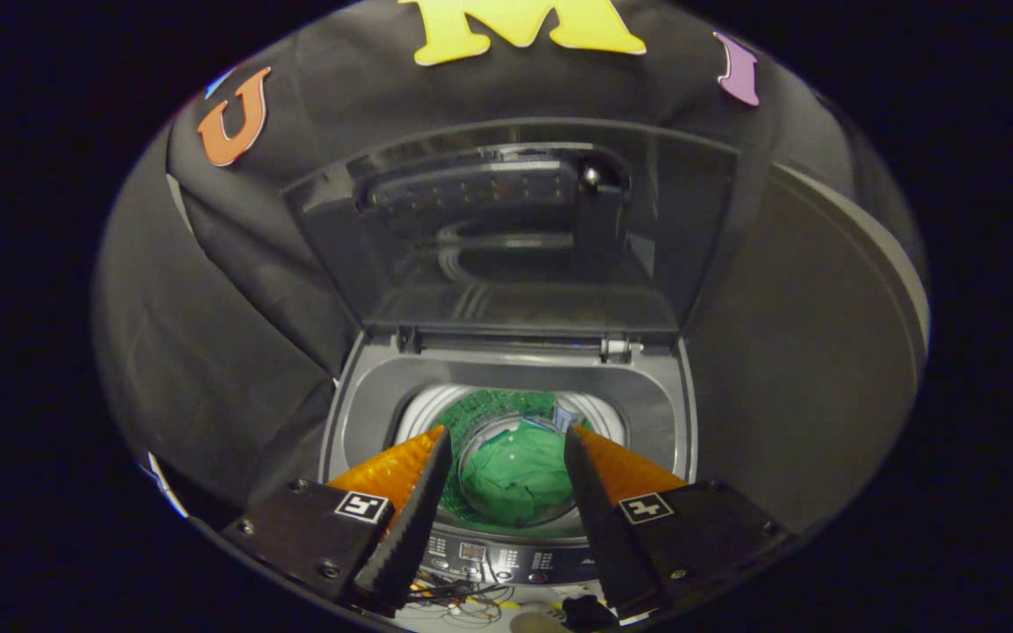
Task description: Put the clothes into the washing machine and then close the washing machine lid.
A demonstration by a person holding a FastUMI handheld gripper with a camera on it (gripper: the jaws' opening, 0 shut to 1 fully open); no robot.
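Gripper (506, 448) hovering over the top-loader washing machine (348, 413), fingers spread wide, gripping nothing. Green garment (515, 479) lying in the drum below, seen between the fingers. Lid (515, 237) standing upright behind the opening (glass, reflecting). Risk, as I judge it: fingers slipping off the smooth lid edge, letting it slam.

A: Clothes (513, 479) in the drum (436, 406)? Green is seen, plain, with a patterned green piece behind.

B: Washing machine (366, 396) is marked grey; lid (506, 229) dark, glossy; drum pale, ribbed.
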